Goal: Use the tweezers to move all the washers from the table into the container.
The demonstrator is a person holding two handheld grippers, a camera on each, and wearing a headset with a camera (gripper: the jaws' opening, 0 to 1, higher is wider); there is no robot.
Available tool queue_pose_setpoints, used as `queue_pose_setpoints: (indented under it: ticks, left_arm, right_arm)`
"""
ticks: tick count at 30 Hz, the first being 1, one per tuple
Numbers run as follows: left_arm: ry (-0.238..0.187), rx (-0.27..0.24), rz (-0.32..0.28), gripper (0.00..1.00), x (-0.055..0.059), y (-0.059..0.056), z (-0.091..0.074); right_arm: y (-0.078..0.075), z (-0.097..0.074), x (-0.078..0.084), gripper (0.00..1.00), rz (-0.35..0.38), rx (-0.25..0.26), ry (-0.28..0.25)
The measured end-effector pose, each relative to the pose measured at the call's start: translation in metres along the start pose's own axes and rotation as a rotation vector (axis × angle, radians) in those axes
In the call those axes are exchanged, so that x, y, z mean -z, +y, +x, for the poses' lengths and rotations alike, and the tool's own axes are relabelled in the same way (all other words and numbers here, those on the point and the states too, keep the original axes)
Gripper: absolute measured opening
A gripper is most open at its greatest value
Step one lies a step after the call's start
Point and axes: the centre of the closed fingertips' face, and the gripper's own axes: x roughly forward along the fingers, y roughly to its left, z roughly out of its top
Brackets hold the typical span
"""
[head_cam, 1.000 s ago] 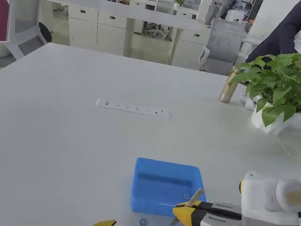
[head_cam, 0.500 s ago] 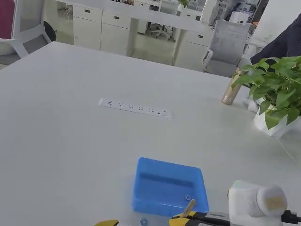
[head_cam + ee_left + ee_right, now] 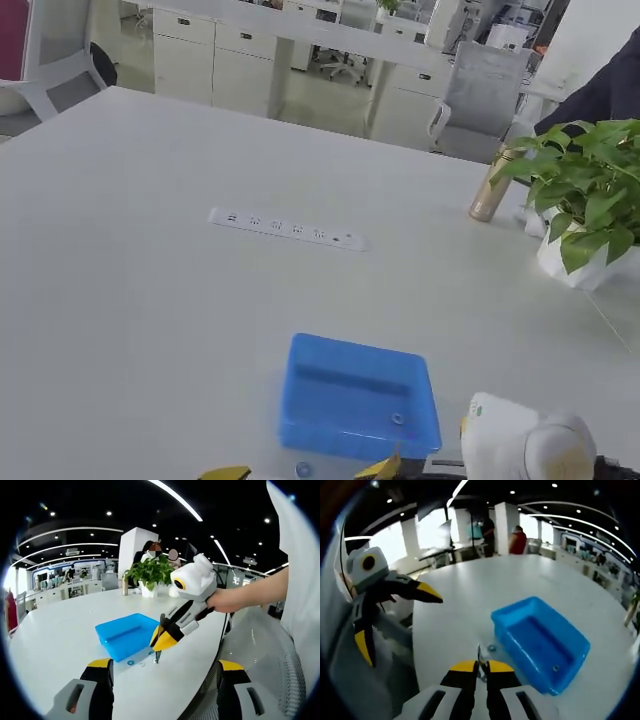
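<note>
The blue container (image 3: 355,395) stands near the table's front edge, with one washer (image 3: 398,419) lying in it. A blue washer (image 3: 303,469) rests on the table just in front of it. My right gripper (image 3: 481,666) is shut on the thin metal tweezers (image 3: 479,654), whose tips point down at the table beside a loose washer (image 3: 491,648), close to the container (image 3: 540,642). In the left gripper view the tweezers (image 3: 157,656) hang over a few small washers (image 3: 131,663). My left gripper (image 3: 165,664) is open and holds nothing.
A white power strip (image 3: 285,229) lies mid-table. At the far right stand a potted plant (image 3: 585,215) and a gold bottle (image 3: 487,190). Office chairs and cabinets stand beyond the table's far edge.
My right gripper with the tweezers has drawn back from over the container's near right corner toward the table's front edge, sinking lower in the head view. The container and washers have stayed put.
</note>
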Motion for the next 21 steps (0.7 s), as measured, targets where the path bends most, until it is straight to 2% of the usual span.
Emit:
queue_pose_setpoints:
  ticks: [2,4,12,21]
  left_arm:
    - [0.0,0.003,0.001,0.86,0.0,-0.001,0.0]
    - [0.003,0.002,0.003,0.86,0.001,0.0,0.0]
    - [0.001,0.0,0.0,0.85,0.0,0.0,0.0]
    - [-0.001,0.001,0.001,0.85,0.0,0.0,0.0]
  right_arm:
    - [-0.002,0.001,0.001,0.03,-0.052,-0.002,0.001]
    - [0.0,0.002,0.001,0.03,-0.042,-0.003,-0.001]
    - [-0.01,0.001,0.003,0.03,0.002,0.037,-0.027]
    - [-0.023,-0.022,-0.026,0.03,0.052,0.057,-0.099]
